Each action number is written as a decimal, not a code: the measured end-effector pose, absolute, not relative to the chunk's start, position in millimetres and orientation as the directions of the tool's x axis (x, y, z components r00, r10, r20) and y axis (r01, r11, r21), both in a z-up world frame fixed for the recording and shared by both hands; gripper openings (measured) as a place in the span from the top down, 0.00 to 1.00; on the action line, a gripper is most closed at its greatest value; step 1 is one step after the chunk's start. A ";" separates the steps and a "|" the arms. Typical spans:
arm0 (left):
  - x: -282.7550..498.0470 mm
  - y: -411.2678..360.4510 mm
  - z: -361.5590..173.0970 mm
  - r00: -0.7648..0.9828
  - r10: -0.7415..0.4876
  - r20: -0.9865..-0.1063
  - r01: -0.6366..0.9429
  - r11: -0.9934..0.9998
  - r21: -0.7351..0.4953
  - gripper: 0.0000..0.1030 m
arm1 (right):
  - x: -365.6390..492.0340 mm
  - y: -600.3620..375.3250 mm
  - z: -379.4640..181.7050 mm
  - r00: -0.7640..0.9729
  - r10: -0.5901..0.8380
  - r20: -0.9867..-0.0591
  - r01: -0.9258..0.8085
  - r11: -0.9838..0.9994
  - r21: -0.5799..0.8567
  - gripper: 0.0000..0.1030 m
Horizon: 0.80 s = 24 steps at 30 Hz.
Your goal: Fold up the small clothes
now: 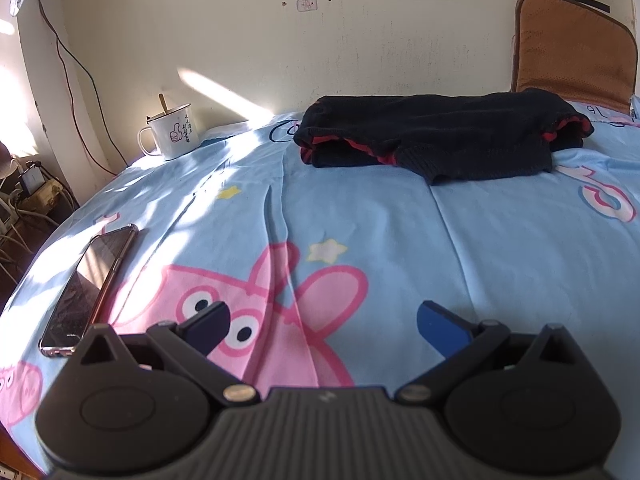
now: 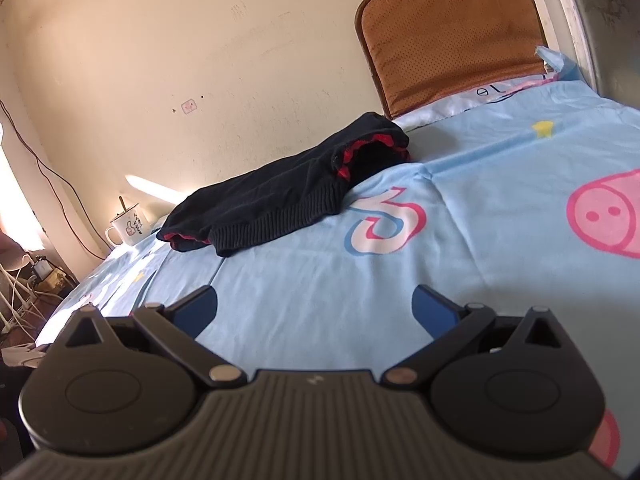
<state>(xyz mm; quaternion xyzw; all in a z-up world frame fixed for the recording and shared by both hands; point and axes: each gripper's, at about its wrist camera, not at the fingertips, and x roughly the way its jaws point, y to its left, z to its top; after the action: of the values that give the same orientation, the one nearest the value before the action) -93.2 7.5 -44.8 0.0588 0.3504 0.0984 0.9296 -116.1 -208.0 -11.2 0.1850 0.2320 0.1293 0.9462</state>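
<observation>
Claws — left claw, right claw — gape empty; phone, mug flank dark garment.

Readable: "3" printed large on the sheet, mid-frame in right view. "16", upside down, on sheet edge by the cushion, upper right. Mug has thumbs-up icon; its handwriting illegible.
</observation>
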 end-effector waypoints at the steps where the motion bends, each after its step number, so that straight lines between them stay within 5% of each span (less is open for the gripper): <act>1: -92.8 7.6 -45.7 0.731 0.224 -0.644 -0.141 0.974 0.179 0.00 | -115.3 -207.7 -11.6 0.857 0.332 -0.394 -0.159 0.898 0.411 0.00; 24: -96.7 5.4 -42.2 0.747 0.249 -0.617 -0.146 0.966 0.213 0.00 | -114.9 -207.5 -12.8 0.851 0.336 -0.403 -0.156 0.895 0.417 0.00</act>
<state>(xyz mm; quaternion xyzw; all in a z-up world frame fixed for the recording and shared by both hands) -96.7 5.4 -42.2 0.0756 0.3398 0.1060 0.9314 -114.9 -207.5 -12.8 0.1879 0.2397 0.1306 0.9435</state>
